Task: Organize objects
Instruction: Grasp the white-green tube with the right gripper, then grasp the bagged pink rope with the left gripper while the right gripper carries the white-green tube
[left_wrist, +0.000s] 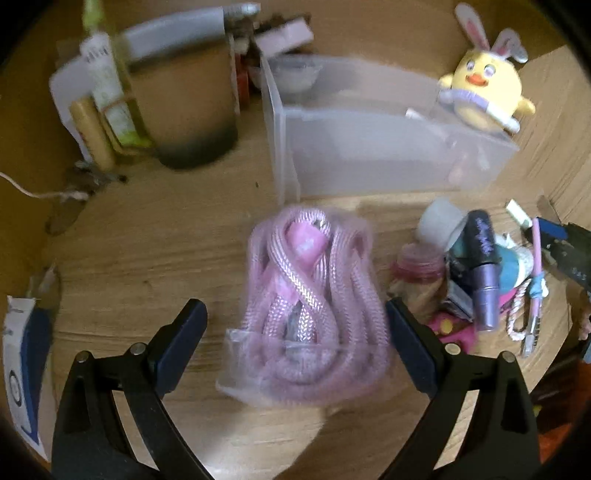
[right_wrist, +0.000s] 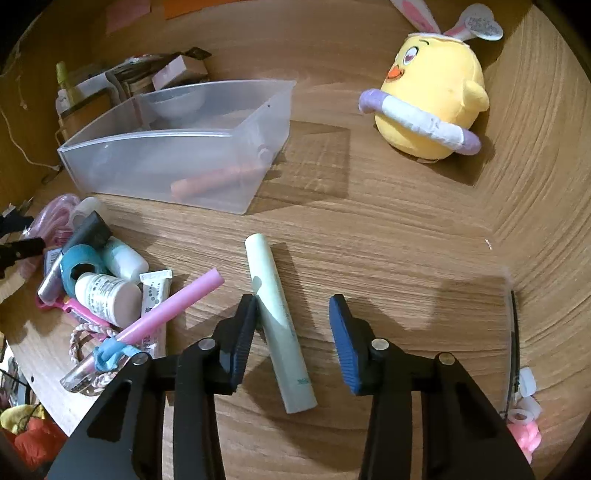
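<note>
Left wrist view: the left gripper (left_wrist: 295, 321) has its fingers spread wide on either side of a bagged coil of pink braided cable (left_wrist: 308, 295) lying on the wooden bench (left_wrist: 147, 240) at centre frame; whether the pads touch the bag is unclear through the blur. Behind it stands a clear plastic bin (left_wrist: 369, 147), with a yellow chick plush (left_wrist: 484, 96) at upper right.

In the right wrist view, the right gripper (right_wrist: 293, 314) stands part-way apart around a pale green tube (right_wrist: 279, 321) lying on the bench at lower centre; the left finger (right_wrist: 245, 325) touches the tube, the right finger is clear of it. A heap of small bottles and tubes (right_wrist: 107, 288) sits at left, with a pink tube (right_wrist: 173, 306) leaning on it.
</note>
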